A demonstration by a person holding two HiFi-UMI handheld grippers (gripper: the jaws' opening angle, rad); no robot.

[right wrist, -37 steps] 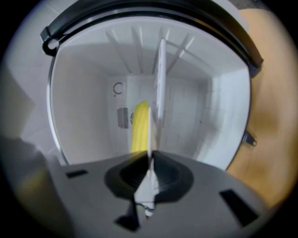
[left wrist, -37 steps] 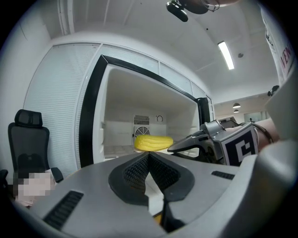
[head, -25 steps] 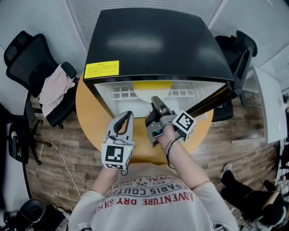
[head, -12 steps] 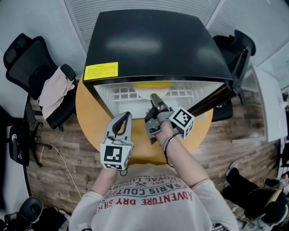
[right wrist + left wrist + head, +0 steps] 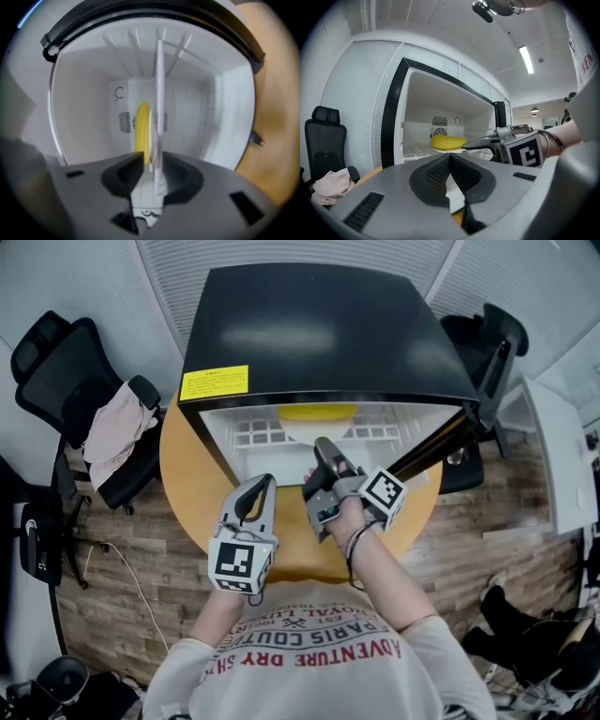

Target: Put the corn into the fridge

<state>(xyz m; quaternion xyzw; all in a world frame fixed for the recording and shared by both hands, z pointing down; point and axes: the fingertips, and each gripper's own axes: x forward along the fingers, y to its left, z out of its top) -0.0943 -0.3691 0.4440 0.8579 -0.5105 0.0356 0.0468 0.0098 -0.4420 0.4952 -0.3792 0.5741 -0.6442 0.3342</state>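
A yellow corn cob [image 5: 319, 412] lies on a white plate [image 5: 314, 433] on the wire shelf inside the open black mini fridge [image 5: 319, 334]. My right gripper [image 5: 323, 445] reaches to the fridge mouth. In the right gripper view the plate [image 5: 159, 93] stands edge-on with the corn [image 5: 142, 129] beside it, and its near rim sits between the jaws of my right gripper [image 5: 150, 161]. Those jaws are closing, and the pads do not visibly press the rim. My left gripper [image 5: 258, 482] hovers shut and empty over the table, left of the right one. The left gripper view shows the corn [image 5: 447, 142] deep inside.
The fridge stands on a round wooden table [image 5: 187, 493]. Its door [image 5: 441, 442] hangs open at the right. A black office chair with a pale cloth [image 5: 112, 423] stands to the left, and another chair [image 5: 487, 343] stands behind at the right.
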